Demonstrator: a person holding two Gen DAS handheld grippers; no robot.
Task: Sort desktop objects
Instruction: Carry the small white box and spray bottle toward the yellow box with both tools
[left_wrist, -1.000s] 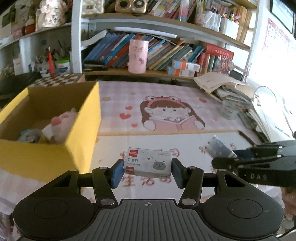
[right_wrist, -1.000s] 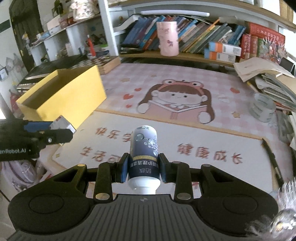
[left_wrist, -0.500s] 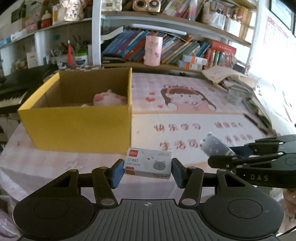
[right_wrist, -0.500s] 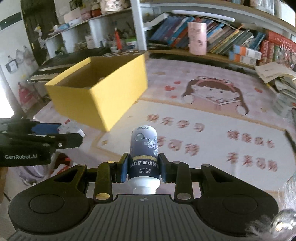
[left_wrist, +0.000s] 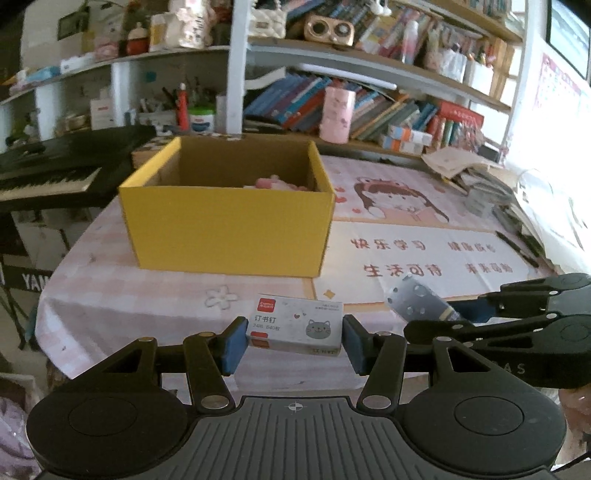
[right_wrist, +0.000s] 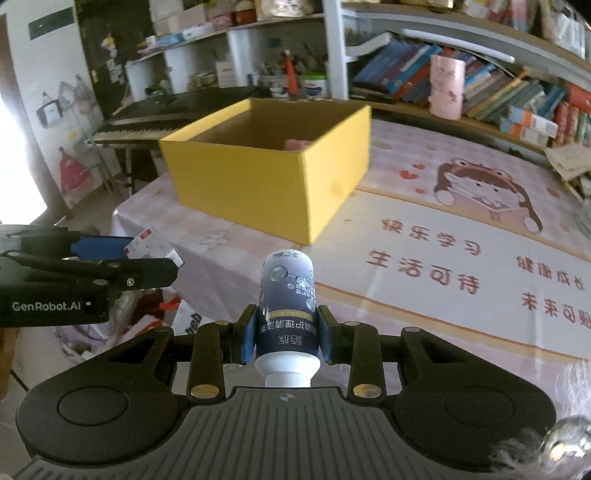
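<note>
My left gripper (left_wrist: 294, 341) is shut on a small white staple box (left_wrist: 295, 324) with a red label and a grey cat face, held by its two short ends. My right gripper (right_wrist: 286, 334) is shut on a dark blue bottle (right_wrist: 287, 295) with a white cap, its base pointing away from me. Both hover over the near edge of the table. An open yellow cardboard box (left_wrist: 229, 225) stands ahead on the table's left part, with a pink plush toy (left_wrist: 273, 182) showing inside. In the right wrist view the yellow box (right_wrist: 273, 184) lies ahead to the left.
The table wears a pink checked cloth and a cartoon desk mat (left_wrist: 413, 236). Papers and books (left_wrist: 491, 184) pile up at the right edge. A bookshelf with a pink cup (left_wrist: 336, 114) runs along the back. A black keyboard (left_wrist: 55, 173) stands left of the table.
Both grippers have drawn back and leftward from over the mat to the table's near edge, each keeping its object. The yellow box has shifted from the far left to straight ahead.
</note>
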